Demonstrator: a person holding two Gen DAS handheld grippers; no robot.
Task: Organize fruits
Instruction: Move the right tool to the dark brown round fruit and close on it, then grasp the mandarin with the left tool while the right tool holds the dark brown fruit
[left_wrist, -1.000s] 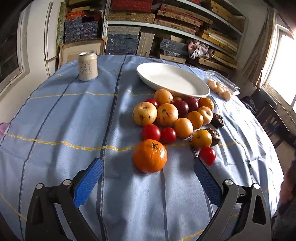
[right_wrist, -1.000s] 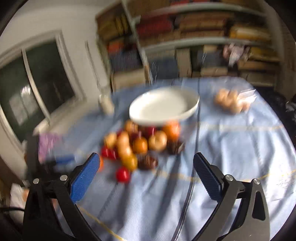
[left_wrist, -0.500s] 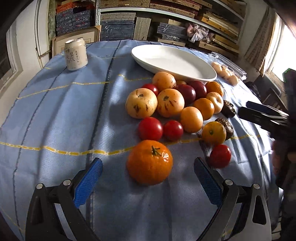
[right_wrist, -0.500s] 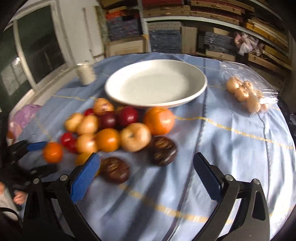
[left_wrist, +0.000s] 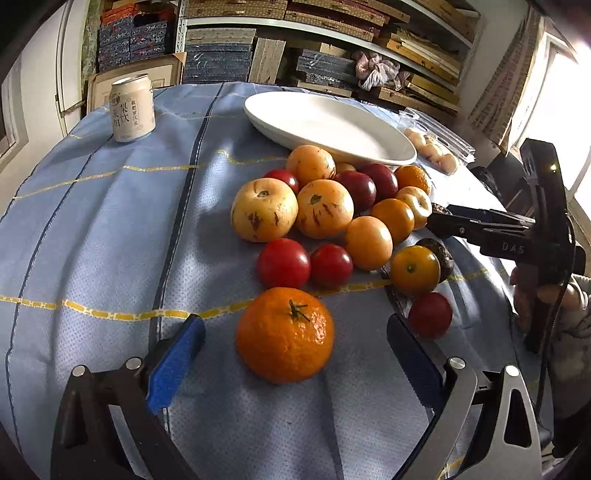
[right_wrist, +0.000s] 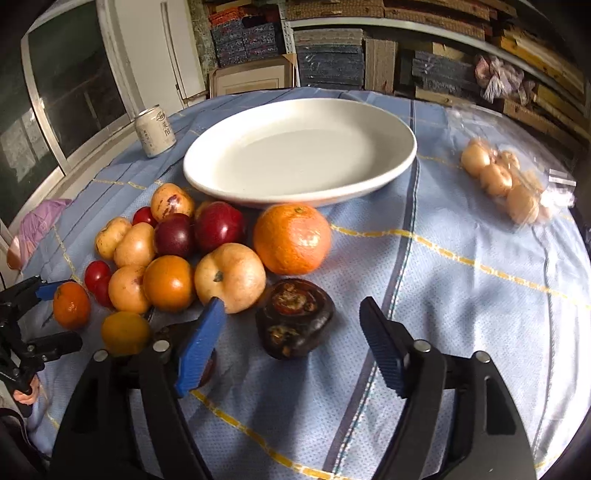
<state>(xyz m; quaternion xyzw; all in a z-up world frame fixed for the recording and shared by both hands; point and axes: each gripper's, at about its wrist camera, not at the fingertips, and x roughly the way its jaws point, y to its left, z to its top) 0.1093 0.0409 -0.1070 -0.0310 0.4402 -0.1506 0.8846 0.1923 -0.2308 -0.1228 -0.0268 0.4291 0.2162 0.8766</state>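
A pile of several oranges, tomatoes, plums and pale fruits lies on the blue cloth in front of an empty white plate (left_wrist: 332, 125) (right_wrist: 299, 155). My left gripper (left_wrist: 295, 354) is open with a big mandarin (left_wrist: 284, 334) between its blue pads, not touching. My right gripper (right_wrist: 291, 347) is open around a dark mangosteen (right_wrist: 295, 321); a second dark fruit (right_wrist: 207, 365) sits half hidden behind its left finger. The right gripper also shows in the left wrist view (left_wrist: 480, 225), the left gripper in the right wrist view (right_wrist: 40, 314).
A drink can (left_wrist: 132, 109) (right_wrist: 154, 131) stands at the far left of the table. A clear bag of pale fruits (right_wrist: 506, 184) lies at the right. Shelves with stacked boxes (left_wrist: 332, 44) stand behind the round table.
Both grippers have moved forward and down toward the fruit. The mandarin now lies between the left pads and the mangosteen between the right pads.
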